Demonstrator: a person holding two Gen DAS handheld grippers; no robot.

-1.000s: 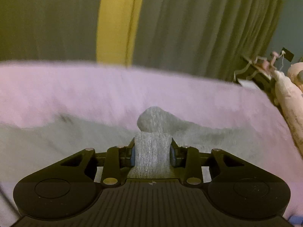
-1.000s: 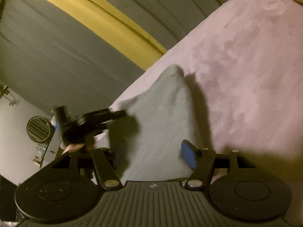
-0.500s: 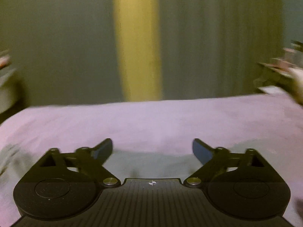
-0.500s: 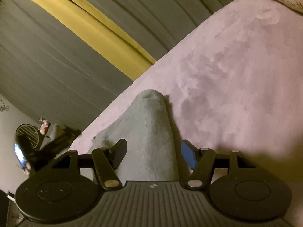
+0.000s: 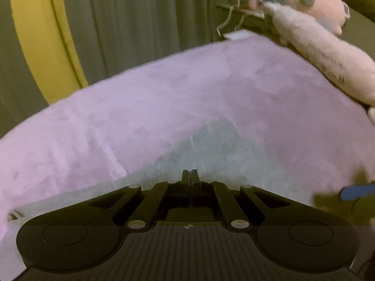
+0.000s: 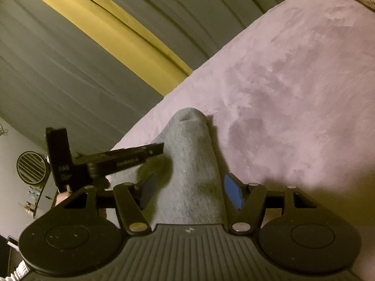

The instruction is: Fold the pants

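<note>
The grey pants (image 5: 211, 154) lie flat on the pink bedcover (image 5: 140, 107). My left gripper (image 5: 190, 174) is shut with its fingertips together, empty, low over the grey fabric. In the right wrist view a grey pant leg (image 6: 189, 164) runs between the open fingers of my right gripper (image 6: 189, 189), which has blue pads (image 6: 232, 194) and does not clamp the cloth. The left gripper also shows in the right wrist view (image 6: 126, 157), at the left over the pants. The right gripper's blue pad shows at the right edge of the left wrist view (image 5: 356, 192).
A pink plush pillow toy (image 5: 323, 51) lies at the bed's far right. Grey curtains with a yellow strip (image 5: 42, 37) hang behind the bed. A cluttered bedside shelf (image 5: 246, 4) stands at the back right. A round fan (image 6: 30, 167) stands at the left.
My left gripper let go of the grey fabric, opened wide, swung round, and has now shut empty over the pants. My right gripper stayed open over the pant leg.
</note>
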